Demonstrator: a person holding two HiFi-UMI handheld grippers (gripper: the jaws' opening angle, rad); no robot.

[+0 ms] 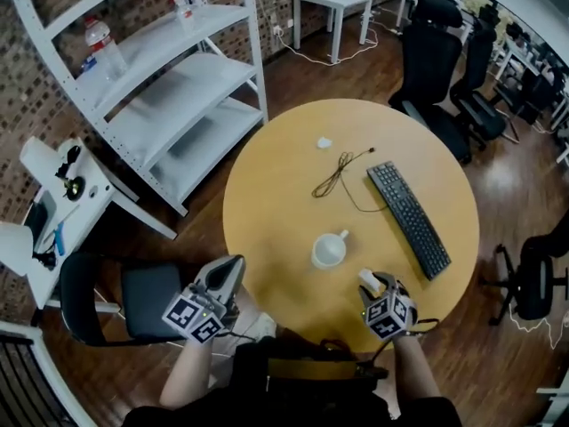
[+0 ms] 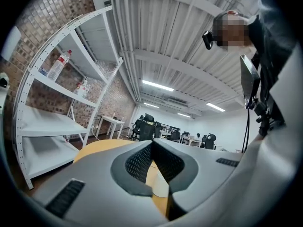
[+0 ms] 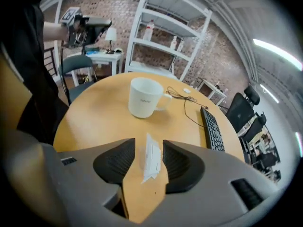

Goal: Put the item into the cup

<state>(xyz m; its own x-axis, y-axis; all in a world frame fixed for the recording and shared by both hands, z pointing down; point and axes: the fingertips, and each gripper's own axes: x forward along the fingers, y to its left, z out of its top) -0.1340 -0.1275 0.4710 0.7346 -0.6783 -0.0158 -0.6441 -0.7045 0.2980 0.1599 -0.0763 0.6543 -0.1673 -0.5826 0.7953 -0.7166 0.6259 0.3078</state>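
Note:
A white cup (image 1: 329,250) (image 3: 144,97) stands upright on the round wooden table (image 1: 284,167), its handle toward the keyboard. The item, a small flat white packet (image 1: 367,278) (image 3: 152,157), lies on the table near the front edge, just right of the cup. My right gripper (image 1: 375,285) (image 3: 147,148) is open and straddles the packet, whose sides do not touch the pads. My left gripper (image 1: 227,272) (image 2: 151,145) hangs off the table's left edge, tilted upward, its jaw tips together with nothing between them.
A black keyboard (image 1: 411,219) lies on the table's right side, with a thin dark cable (image 1: 338,176) and a small white scrap (image 1: 324,142) beyond the cup. White shelving (image 1: 169,87) stands at the left, a black chair (image 1: 116,301) beside my left gripper, office chairs (image 1: 444,60) behind.

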